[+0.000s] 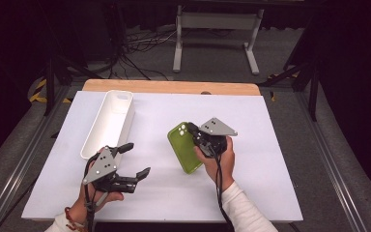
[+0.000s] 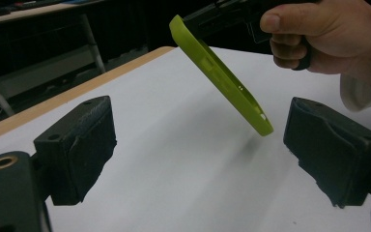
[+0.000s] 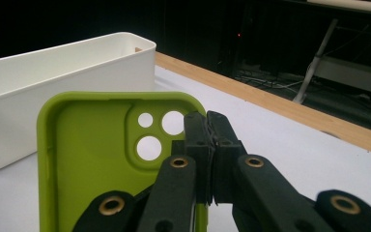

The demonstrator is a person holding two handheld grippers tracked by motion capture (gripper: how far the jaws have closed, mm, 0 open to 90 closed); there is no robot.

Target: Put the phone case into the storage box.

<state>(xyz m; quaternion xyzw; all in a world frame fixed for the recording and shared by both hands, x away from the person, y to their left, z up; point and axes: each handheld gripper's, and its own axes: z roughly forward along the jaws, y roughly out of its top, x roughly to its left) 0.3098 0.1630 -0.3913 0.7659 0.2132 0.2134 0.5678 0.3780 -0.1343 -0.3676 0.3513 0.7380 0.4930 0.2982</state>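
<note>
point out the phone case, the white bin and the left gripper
phone case (image 3: 92,145), right gripper view, inner back
white bin (image 1: 107,126), high view, inside floor
left gripper (image 1: 137,159), high view, gap between open jaws

Your left claw (image 1: 136,160) is black, topped by a grey three-cornered plate with small holes, and a black cable trails from it. Brass-ringed screws sit in its arms. Your right claw (image 1: 192,128) matches it, plate and cable alike. You wear a white sleeve (image 1: 244,208) and a red bracelet (image 1: 69,218).
</note>
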